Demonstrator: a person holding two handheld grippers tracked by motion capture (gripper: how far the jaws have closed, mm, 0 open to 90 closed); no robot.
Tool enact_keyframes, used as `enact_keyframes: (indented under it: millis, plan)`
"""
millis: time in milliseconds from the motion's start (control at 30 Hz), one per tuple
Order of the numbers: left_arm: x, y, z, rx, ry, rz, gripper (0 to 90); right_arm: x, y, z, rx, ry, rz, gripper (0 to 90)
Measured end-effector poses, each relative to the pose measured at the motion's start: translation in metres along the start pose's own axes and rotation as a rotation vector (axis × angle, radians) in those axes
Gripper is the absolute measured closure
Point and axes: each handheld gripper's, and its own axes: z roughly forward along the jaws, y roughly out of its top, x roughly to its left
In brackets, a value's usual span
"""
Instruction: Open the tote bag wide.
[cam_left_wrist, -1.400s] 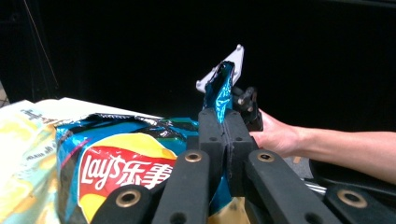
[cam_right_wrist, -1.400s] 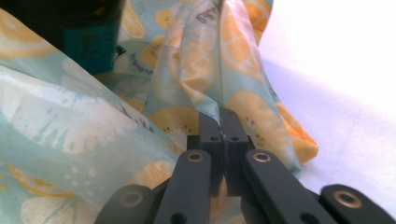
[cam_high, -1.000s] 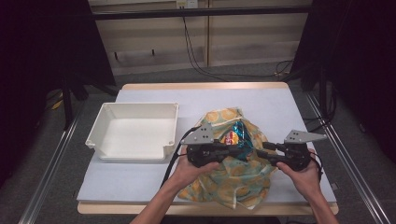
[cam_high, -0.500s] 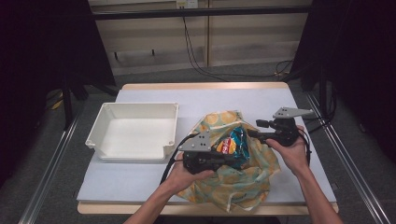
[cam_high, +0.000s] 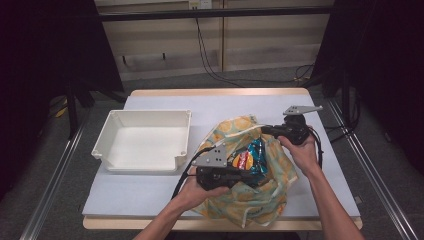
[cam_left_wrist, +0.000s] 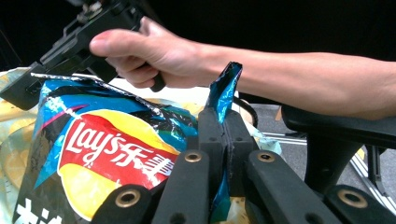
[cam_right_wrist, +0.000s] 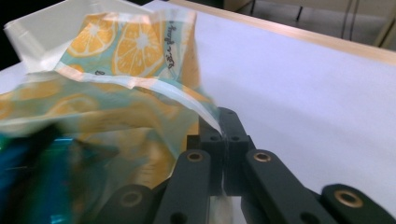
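left gripper (cam_high: 250, 176): jaws clamped on chip bag (cam_left_wrist: 107, 140) corner | right gripper (cam_high: 267, 131): jaws pinching tote (cam_high: 250, 200) rim | chips lying inside tote mouth, nearer left

Chip packet (cam_left_wrist: 107, 154), blue foil: red banner over a yellow disc reads "Lay's" in white, followed by two Chinese characters, "乐事". White characters at its lower left corner, cut off, unreadable. Orange-slice bag (cam_right_wrist: 121, 60): one line of small script, too blurred to read.
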Motion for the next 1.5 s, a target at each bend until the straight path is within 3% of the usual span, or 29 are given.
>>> enact_keyframes:
  millis: [33, 100, 167, 267, 400, 500, 633, 867, 1200, 1500]
  plan:
    - [-0.001, 0.0, -0.001, 0.0, -0.002, 0.002, 88.7, -0.008, -0.002, 0.001, 0.01, -0.032, 0.013, 90.0]
    - [-0.001, 0.001, -0.003, 0.007, 0.0, 0.006, 88.7, -0.022, -0.008, 0.0, 0.004, -0.034, 0.067, 90.0]
    - [0.001, 0.001, -0.004, 0.0, -0.007, 0.006, 88.7, -0.025, -0.01, -0.001, 0.008, -0.048, 0.066, 90.0]
    - [0.005, 0.005, -0.006, -0.022, 0.026, 0.0, 88.7, -0.022, -0.014, -0.003, 0.005, -0.025, 0.045, 88.6]
    - [0.012, 0.013, -0.007, -0.051, 0.046, -0.009, 88.8, -0.011, -0.015, -0.006, -0.008, -0.029, 0.016, 64.1]
    - [0.02, 0.017, -0.008, -0.075, 0.035, -0.037, 88.7, -0.005, -0.012, -0.012, -0.013, -0.042, 0.009, 50.4]
    - [0.031, 0.019, -0.01, -0.111, 0.065, -0.077, 88.7, 0.0, -0.011, -0.024, -0.032, -0.053, 0.01, 41.9]
    - [0.043, 0.028, -0.006, -0.114, 0.113, -0.09, 88.7, 0.013, -0.016, -0.035, -0.034, -0.046, -0.015, 39.8]
    - [0.057, 0.042, -0.006, -0.131, 0.135, -0.102, 88.7, 0.024, -0.028, -0.05, -0.059, -0.028, -0.016, 38.8]
    - [0.063, 0.054, -0.006, -0.141, 0.164, -0.1, 88.6, 0.033, -0.041, -0.057, -0.043, -0.017, -0.024, 38.2]
